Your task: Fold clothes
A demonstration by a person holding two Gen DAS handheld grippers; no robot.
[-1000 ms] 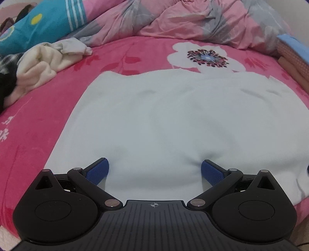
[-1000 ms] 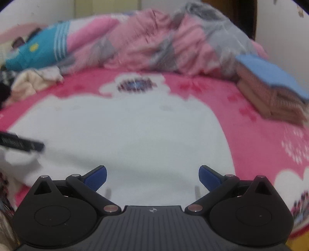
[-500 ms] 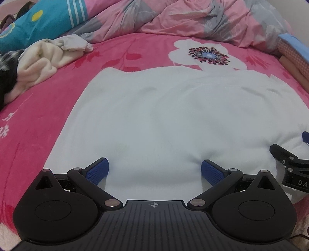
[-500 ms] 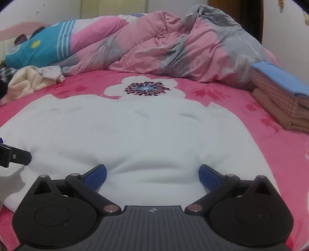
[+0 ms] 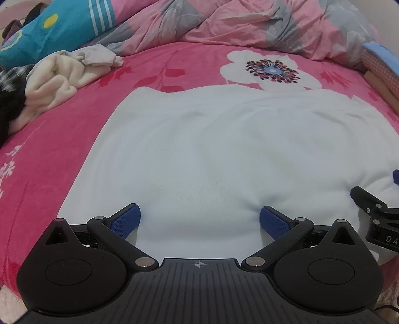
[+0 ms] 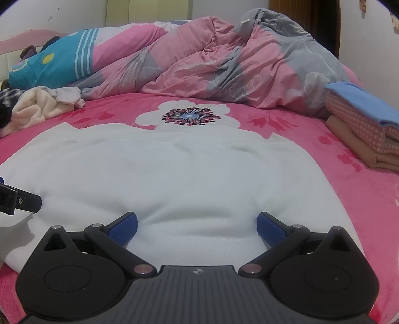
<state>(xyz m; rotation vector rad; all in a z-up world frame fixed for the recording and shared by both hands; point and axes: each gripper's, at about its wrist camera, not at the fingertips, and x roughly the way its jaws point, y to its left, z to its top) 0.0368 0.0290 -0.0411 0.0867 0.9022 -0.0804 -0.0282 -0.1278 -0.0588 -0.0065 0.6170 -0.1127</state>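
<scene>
Along the near edge of the bed (image 5: 62, 139) my 2 grippers sit side by side — left gripper (image 5: 199, 219) and right gripper (image 6: 197, 223), both spread wide, gripping nothing. White garment (image 5: 212, 154) lies flat straight ahead, long axis running left to right; its near hem is hidden under my grippers.

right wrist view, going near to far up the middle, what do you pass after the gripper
right gripper with jaws open → white garment spread flat → flower print on the pink bedsheet → crumpled pink and grey duvet → wall
</scene>
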